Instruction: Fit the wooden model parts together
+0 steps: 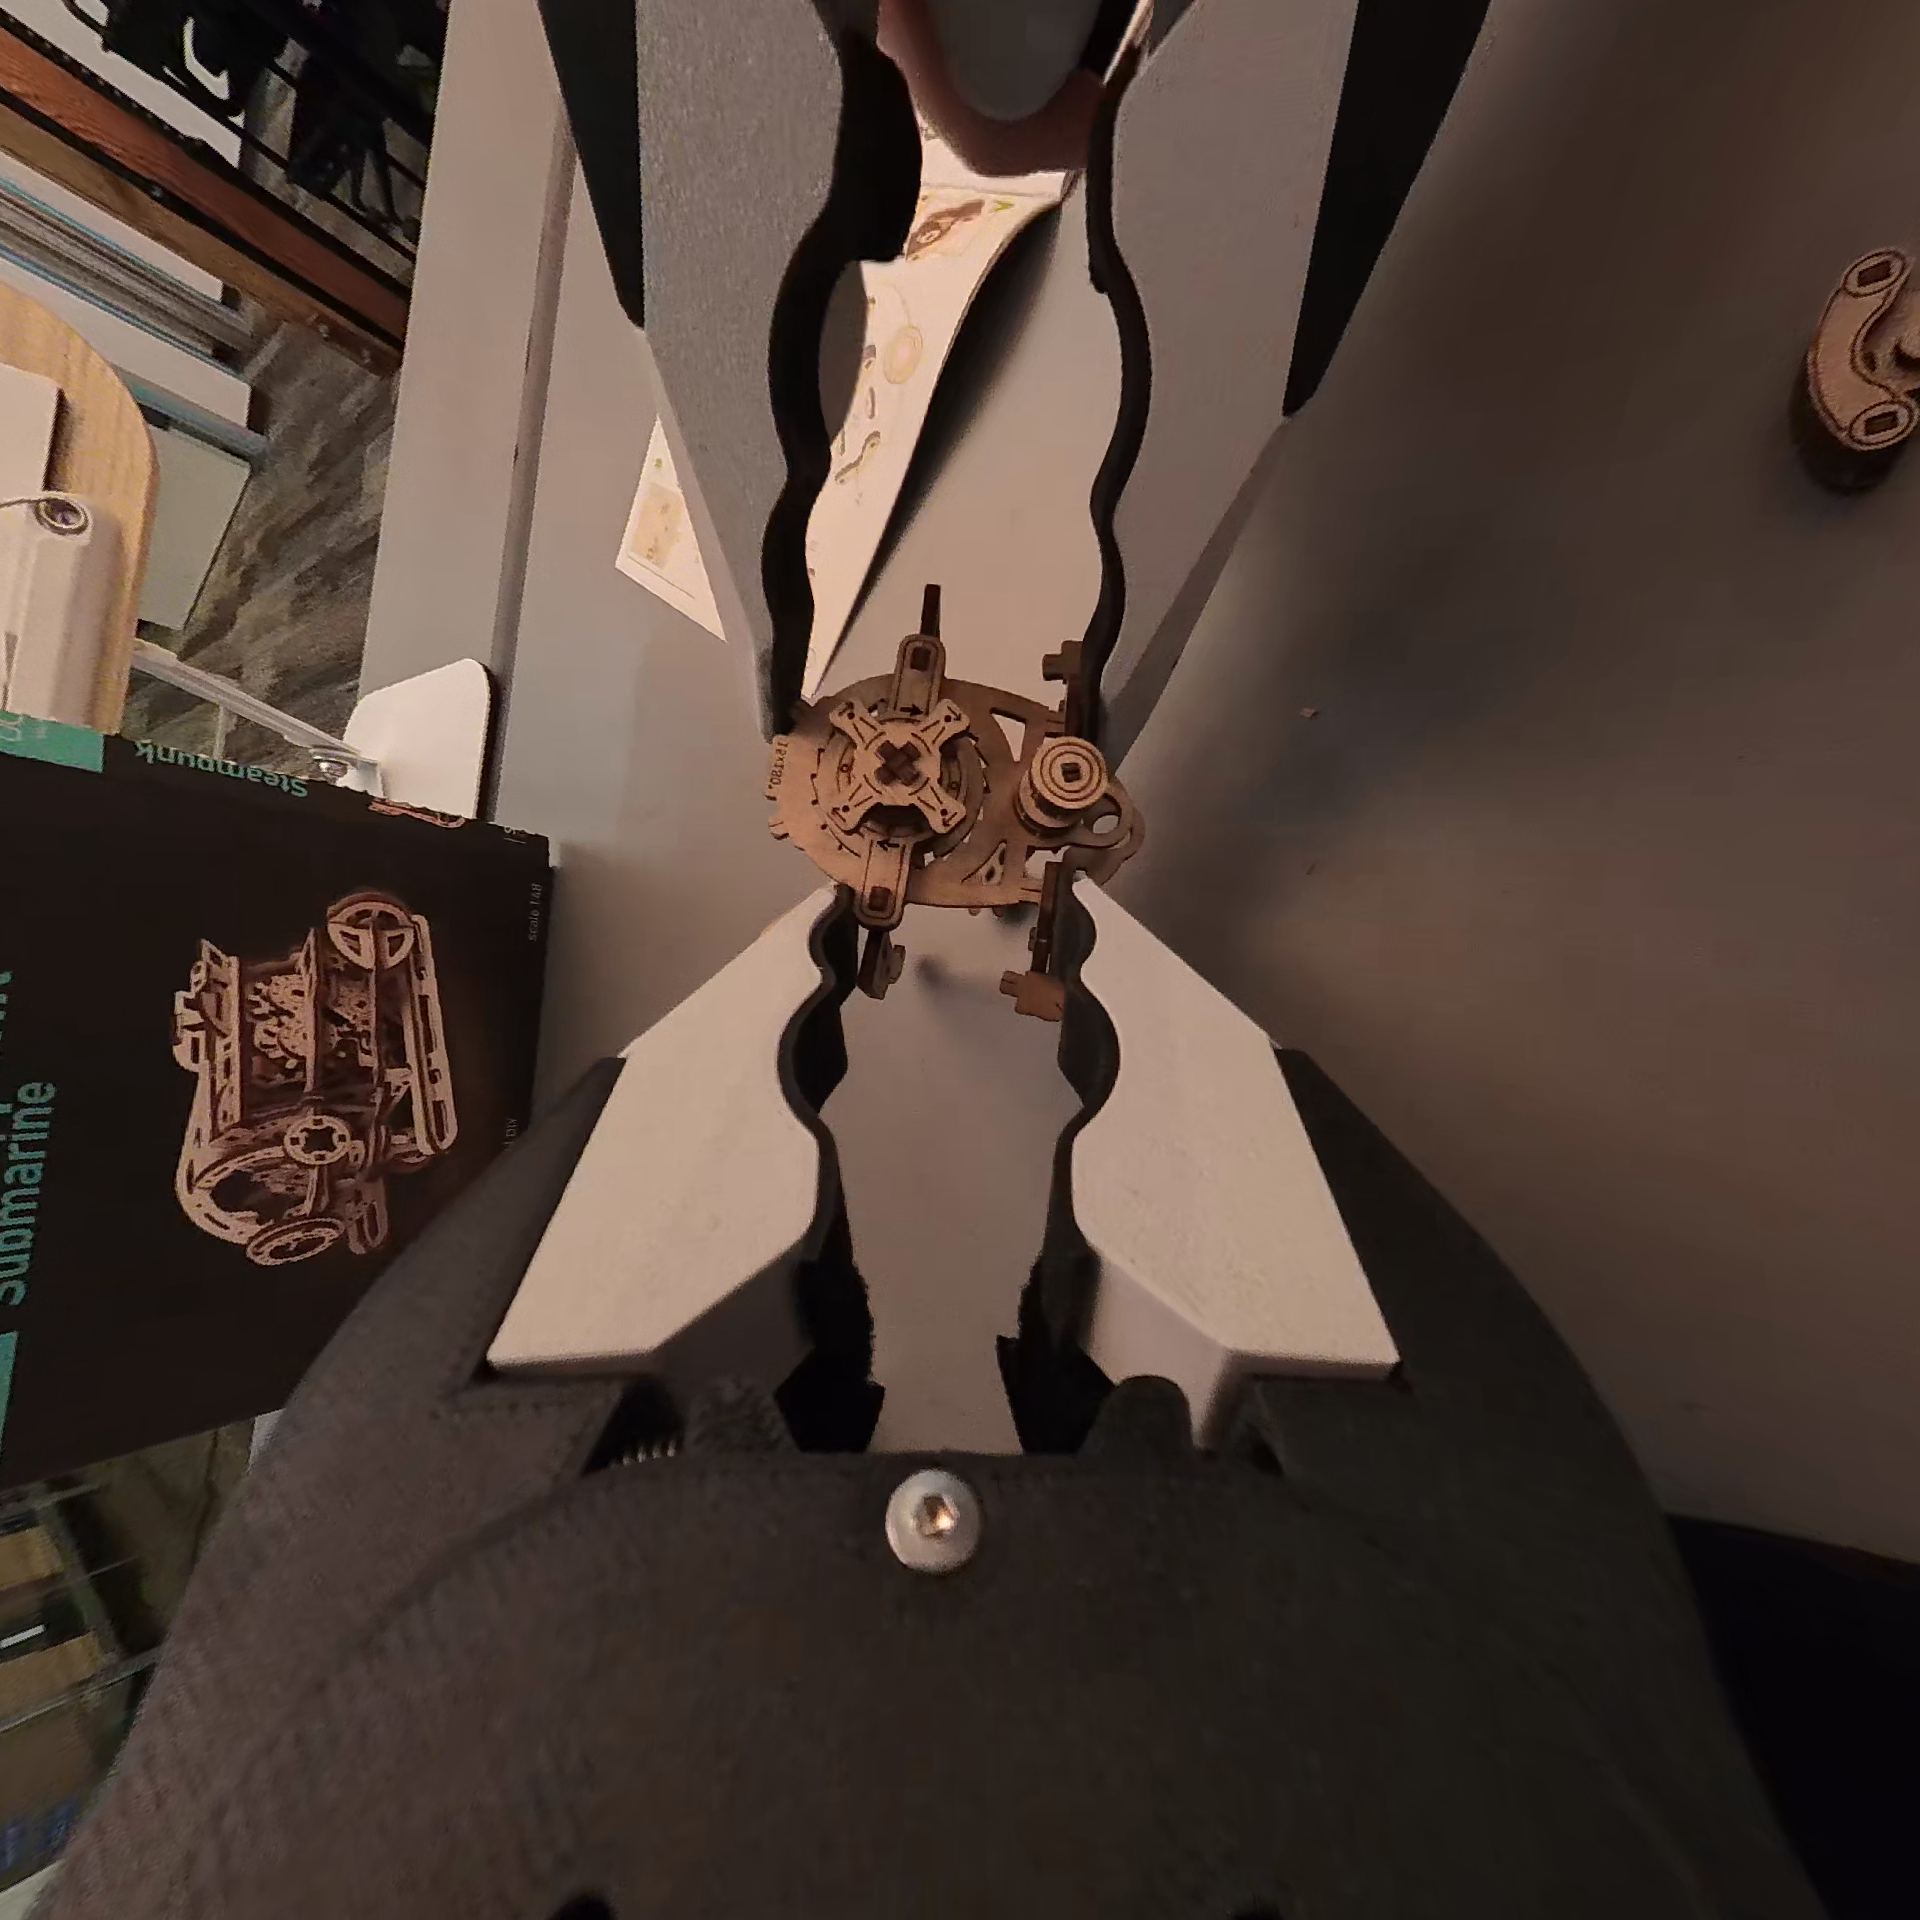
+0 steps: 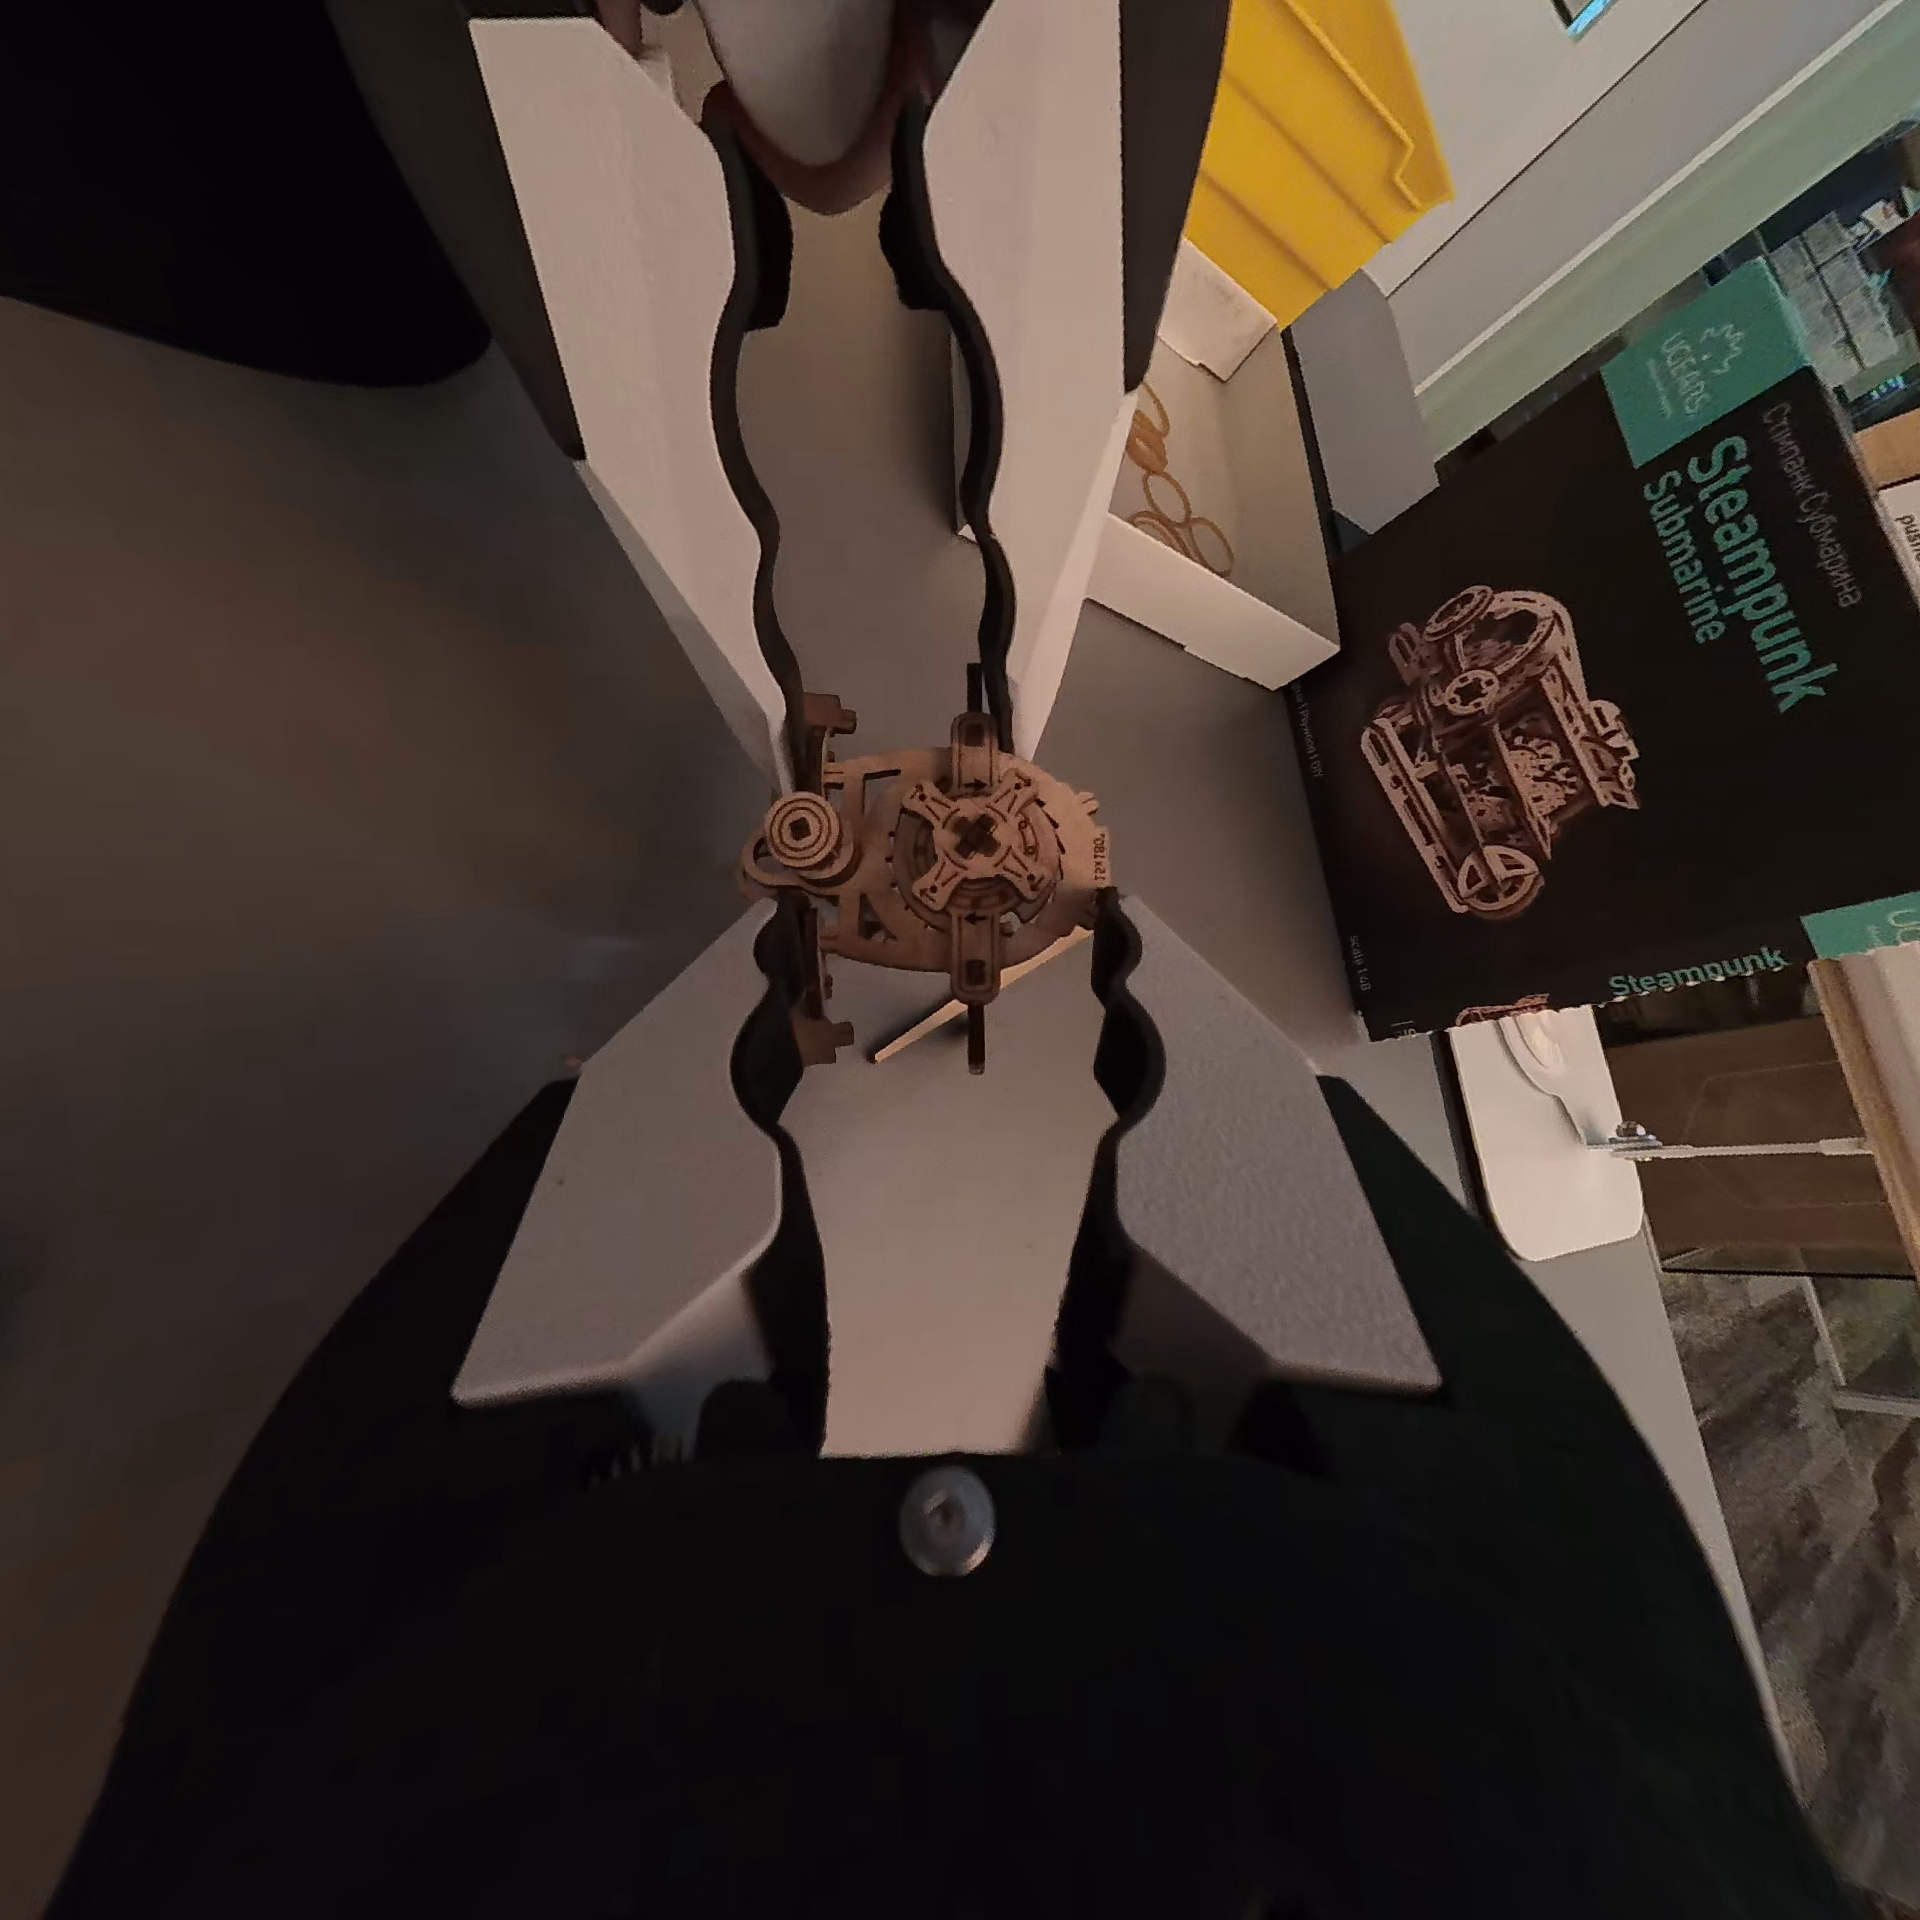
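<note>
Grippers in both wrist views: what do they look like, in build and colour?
Both match. The left gripper and right gripper each have a dark, rough-textured plastic body with one silver hex screw at its centre. Two broad, pale, angular fingers taper forward, each lined inside with a wavy black pad. No cables or sleeves show.

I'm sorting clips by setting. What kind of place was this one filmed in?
Probably a hobby or lab workbench indoors: a grey table, a dark model kit box propped at its edge, a yellow storage bin, and the wooden assembly between both grippers.
</note>
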`<control>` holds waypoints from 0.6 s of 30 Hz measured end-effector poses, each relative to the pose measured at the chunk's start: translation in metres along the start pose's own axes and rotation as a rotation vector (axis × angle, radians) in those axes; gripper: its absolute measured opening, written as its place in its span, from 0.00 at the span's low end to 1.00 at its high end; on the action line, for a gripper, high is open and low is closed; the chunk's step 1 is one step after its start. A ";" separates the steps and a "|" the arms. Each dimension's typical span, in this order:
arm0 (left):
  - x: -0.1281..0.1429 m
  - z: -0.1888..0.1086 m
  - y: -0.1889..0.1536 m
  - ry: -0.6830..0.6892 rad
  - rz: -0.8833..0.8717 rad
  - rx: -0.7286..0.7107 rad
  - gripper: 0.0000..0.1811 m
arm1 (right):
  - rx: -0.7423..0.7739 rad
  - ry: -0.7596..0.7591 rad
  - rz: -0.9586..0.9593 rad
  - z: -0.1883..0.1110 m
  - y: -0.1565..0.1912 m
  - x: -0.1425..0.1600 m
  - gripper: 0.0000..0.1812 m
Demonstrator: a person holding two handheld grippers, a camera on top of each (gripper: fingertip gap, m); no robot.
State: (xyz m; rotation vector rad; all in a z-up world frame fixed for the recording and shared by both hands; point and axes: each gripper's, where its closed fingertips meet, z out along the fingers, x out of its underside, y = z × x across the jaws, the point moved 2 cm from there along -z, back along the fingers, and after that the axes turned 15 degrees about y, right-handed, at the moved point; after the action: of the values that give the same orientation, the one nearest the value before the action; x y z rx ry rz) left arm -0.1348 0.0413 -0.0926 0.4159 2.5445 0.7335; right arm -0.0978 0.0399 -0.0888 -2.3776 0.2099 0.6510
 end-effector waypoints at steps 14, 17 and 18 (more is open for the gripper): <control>0.000 -0.001 -0.003 0.011 0.034 -0.001 0.20 | -0.011 -0.009 -0.023 0.000 0.002 0.000 0.31; 0.000 -0.002 -0.003 0.015 0.036 0.002 0.20 | -0.013 -0.013 -0.019 0.000 0.003 -0.001 0.30; 0.000 -0.002 -0.003 0.017 0.035 -0.002 0.20 | -0.010 -0.012 -0.023 0.000 0.002 -0.001 0.30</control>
State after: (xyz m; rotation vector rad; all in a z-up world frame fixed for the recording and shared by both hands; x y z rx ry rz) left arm -0.1365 0.0384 -0.0929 0.4560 2.5578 0.7552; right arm -0.0991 0.0378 -0.0894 -2.3813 0.1742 0.6566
